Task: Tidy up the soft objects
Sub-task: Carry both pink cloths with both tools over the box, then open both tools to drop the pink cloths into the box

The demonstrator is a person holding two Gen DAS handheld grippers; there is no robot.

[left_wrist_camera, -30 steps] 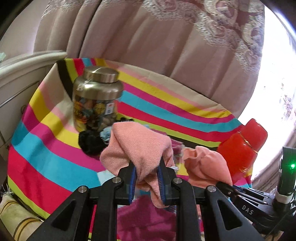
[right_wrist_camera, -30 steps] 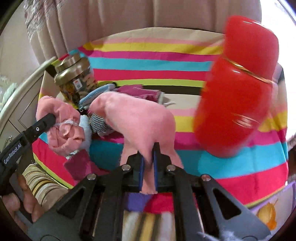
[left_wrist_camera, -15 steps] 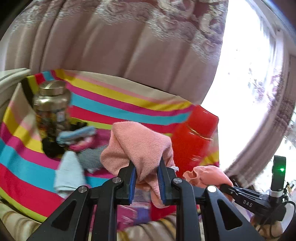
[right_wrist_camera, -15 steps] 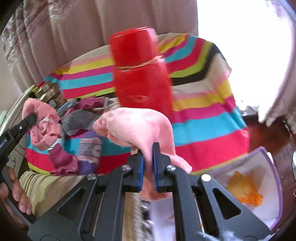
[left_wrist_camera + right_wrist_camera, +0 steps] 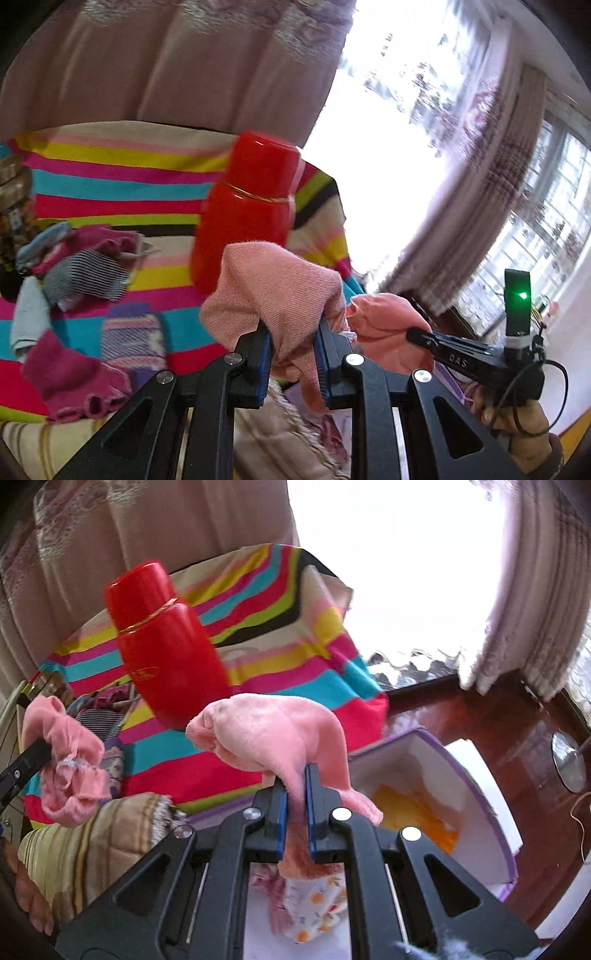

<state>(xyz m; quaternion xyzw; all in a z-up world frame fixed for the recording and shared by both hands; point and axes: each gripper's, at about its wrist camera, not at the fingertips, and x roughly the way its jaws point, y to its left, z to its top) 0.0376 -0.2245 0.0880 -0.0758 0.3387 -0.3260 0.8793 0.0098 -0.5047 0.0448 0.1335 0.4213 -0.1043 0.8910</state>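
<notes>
Left claw (image 5: 292, 349) closed on a salmon-pink sock (image 5: 280, 288), fabric bunched up between the blue pads (image 5: 263, 350), sock lifted off the surface. Right claw (image 5: 295, 808) closed on a lighter pink fuzzy sock (image 5: 273, 734), cuff end pinched, rest draped over the claw tips, tail hanging below.

From the left wrist view the right claw shows at the right side, holding its pink sock just beside the left one, not clearly touching. From the right wrist view the left claw (image 5: 26, 764) sits at the left edge with its sock crumpled in the grip.

Striped cloth (image 5: 122, 177) covers the bench behind. Red flask (image 5: 255, 206) stands upright on it, directly behind the left-held sock. Loose sock pile left of the flask: grey-striped sock (image 5: 88, 273), purple patterned sock (image 5: 129, 336), magenta sock (image 5: 70, 376), light blue sock (image 5: 29, 317). Jar (image 5: 13, 206) at far left edge, mostly cut off.

Purple-rimmed white box (image 5: 436, 782) sits lower right of the bench in the right wrist view, below and beyond the right claw; something orange-yellow (image 5: 413, 812) lies inside. Printed fabric with orange dots (image 5: 314, 901) shows under the right claw, whether it is in the box cannot be told. Curtain (image 5: 166, 62) hangs behind, bright window to the right.
</notes>
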